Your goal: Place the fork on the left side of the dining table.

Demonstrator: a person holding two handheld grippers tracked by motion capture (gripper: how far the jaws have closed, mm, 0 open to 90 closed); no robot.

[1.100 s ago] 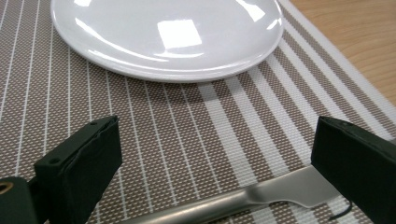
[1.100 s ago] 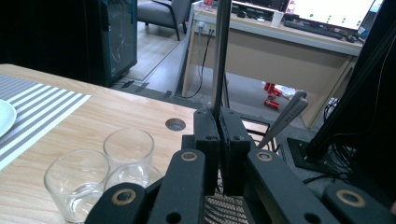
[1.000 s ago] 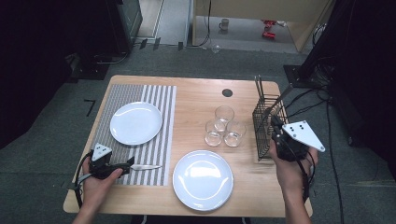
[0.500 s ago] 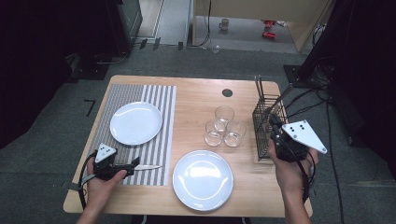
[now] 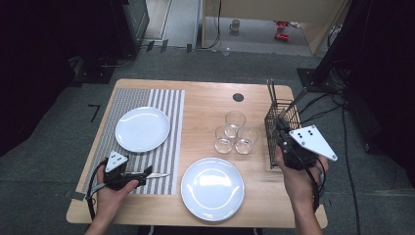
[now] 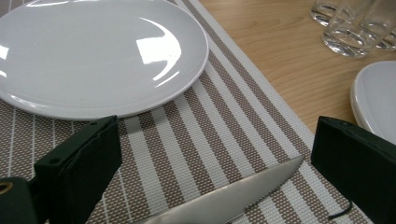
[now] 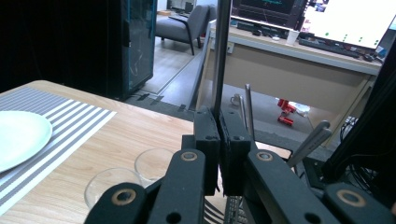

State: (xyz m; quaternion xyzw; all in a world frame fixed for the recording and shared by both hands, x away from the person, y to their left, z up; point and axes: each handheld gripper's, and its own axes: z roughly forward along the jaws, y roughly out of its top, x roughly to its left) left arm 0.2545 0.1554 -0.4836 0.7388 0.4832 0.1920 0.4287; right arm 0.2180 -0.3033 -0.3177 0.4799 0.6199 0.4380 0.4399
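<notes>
Your left gripper [image 5: 143,174] sits at the near left of the light wooden table [image 5: 210,100], jaws spread wide over the brown-and-white striped woven placemat [image 5: 171,105]. In the left gripper view the serrated steel table knife [image 6: 224,199] lies flat on the placemat between those jaws, blade tip angling toward the right-hand one, and neither pad presses on it. So that gripper is open, with the knife lying loose inside the gap. In the high view the blade pokes out past the jaws toward the near round white plate [image 5: 212,188], which rests on bare wood just off the placemat's edge.

Over on your right, your right gripper [image 5: 280,128] is at the black wire cutlery basket [image 5: 275,144] by the table's right edge. Its jaws are clamped on the thin upright handle of a steel utensil [image 7: 221,51] that rises straight up from between the pads.

Further out, three clear drinking glasses [image 5: 235,133] cluster mid-table, touching one another, and a second round white plate [image 5: 142,129] sits on the placemat.

No brand, label or writing can be read anywhere.
</notes>
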